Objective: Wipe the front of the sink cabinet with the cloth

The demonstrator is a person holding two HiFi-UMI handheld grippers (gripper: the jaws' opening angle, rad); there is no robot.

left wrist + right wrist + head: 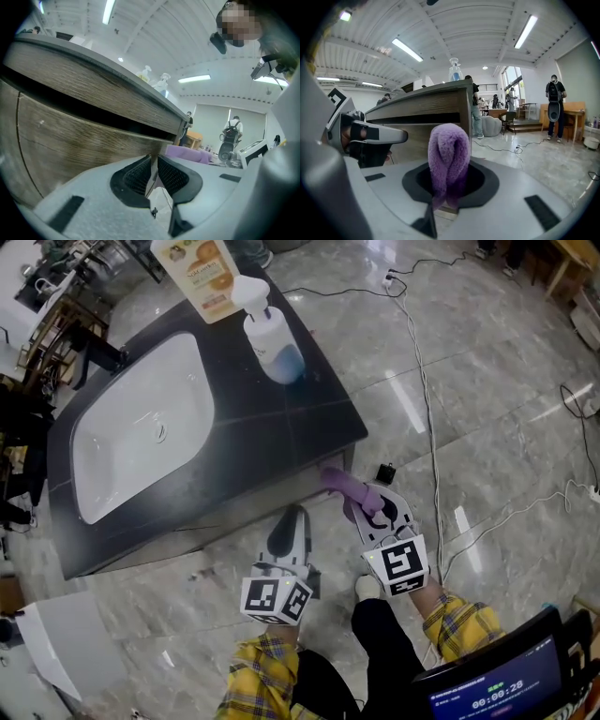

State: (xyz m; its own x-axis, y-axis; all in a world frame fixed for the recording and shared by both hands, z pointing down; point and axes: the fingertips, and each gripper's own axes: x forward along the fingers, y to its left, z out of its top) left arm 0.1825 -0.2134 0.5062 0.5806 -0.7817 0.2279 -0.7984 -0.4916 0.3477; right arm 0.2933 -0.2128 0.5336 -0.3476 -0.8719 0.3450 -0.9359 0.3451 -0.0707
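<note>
The sink is sitting in the dark bench, and a bottle is standing near the bench's right edge. Below, the left tongs are pointing at the wood-grain cabinet front. They are clenched, with only a sliver showing between the pads and nothing in them. Further right, the right tongs are grasping the purple cloth as 1 folded loop. Its tip is sitting at the front's right corner, and no view is showing whether it is touching the wood.

Several things could be going wrong from here:

- **Cloth pulling free:** only the loop's lower end is sitting between the pads, so a hard drag along the grain is probably risking pulling it out or unrolling it.
- **Cloth snagging:** the dark recess running across the front could be catching the loose fold.
- **Stroke missing the panel:** with the cloth starting at the very corner, a stroke going rightward would be sliding off the cabinet instead of wiping it.
- **Left tongs in the way:** they are idling close to the front and may be blocking a leftward sweep or knocking the panel.
- **Bottle tipping:** a stroke rising over the bench lip could be nudging the bottle.
- **Cable underfoot:** a cable is trailing over the floor on the right, and a sideways step could be catching it.
</note>
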